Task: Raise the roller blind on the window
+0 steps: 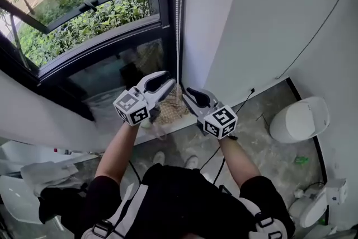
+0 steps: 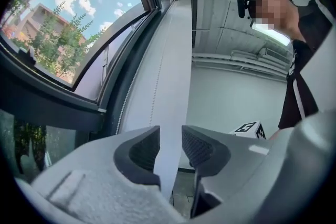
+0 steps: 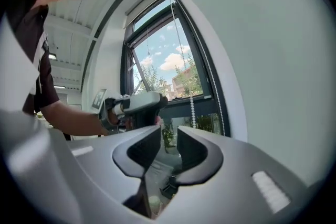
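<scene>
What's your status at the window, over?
Left claw open, empty. Right claw open, empty. Bead chain hangs beside the window frame, neither claw on it. No obstruction seen.

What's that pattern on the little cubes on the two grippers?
Black square markers on white faces, clearest in the head view: left cube, right cube.

The grey floor bears a white rounded unit and a small green scrap.

Chain hangs at window's right edge
White beads run straight down between the dark frame and the white wall.
</scene>
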`<state>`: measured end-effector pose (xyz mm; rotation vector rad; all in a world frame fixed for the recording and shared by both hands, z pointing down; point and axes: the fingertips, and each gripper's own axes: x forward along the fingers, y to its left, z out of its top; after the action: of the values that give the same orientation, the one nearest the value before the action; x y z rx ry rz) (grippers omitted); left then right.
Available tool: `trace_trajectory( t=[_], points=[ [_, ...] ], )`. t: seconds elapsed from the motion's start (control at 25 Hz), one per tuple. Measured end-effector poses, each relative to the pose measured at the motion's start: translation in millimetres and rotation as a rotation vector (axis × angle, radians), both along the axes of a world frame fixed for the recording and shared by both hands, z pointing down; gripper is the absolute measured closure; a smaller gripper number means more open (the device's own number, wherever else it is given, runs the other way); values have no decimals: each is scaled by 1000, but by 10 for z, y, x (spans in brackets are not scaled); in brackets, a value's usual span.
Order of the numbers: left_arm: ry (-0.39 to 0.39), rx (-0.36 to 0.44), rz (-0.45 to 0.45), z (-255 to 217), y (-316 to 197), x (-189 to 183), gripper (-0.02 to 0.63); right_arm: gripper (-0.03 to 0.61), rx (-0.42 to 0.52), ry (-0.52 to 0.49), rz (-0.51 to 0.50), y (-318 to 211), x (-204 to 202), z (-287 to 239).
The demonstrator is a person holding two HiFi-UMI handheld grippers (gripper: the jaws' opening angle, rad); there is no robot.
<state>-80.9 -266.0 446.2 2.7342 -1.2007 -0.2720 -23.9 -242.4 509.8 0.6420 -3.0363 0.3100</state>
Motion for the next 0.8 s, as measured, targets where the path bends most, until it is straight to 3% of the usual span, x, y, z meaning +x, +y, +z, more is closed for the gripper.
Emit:
trace_trajectory(
  t=[0.32, 0.48, 0.56, 0.8],
  points=[
    [33, -22, -186, 80, 737, -392, 489, 535, -7, -139, -68, 272, 69, -204],
    [46, -29, -267, 109, 1218, -725, 614, 551, -13, -137, -102, 609, -54, -176],
    [52, -34, -299, 115, 1481, -882, 614, 564, -14, -133, -99, 783, -66, -173],
    [-38, -17, -454, 61, 2341, -1435, 614, 574, -1, -160, -38, 1299, -39, -320]
  ],
)
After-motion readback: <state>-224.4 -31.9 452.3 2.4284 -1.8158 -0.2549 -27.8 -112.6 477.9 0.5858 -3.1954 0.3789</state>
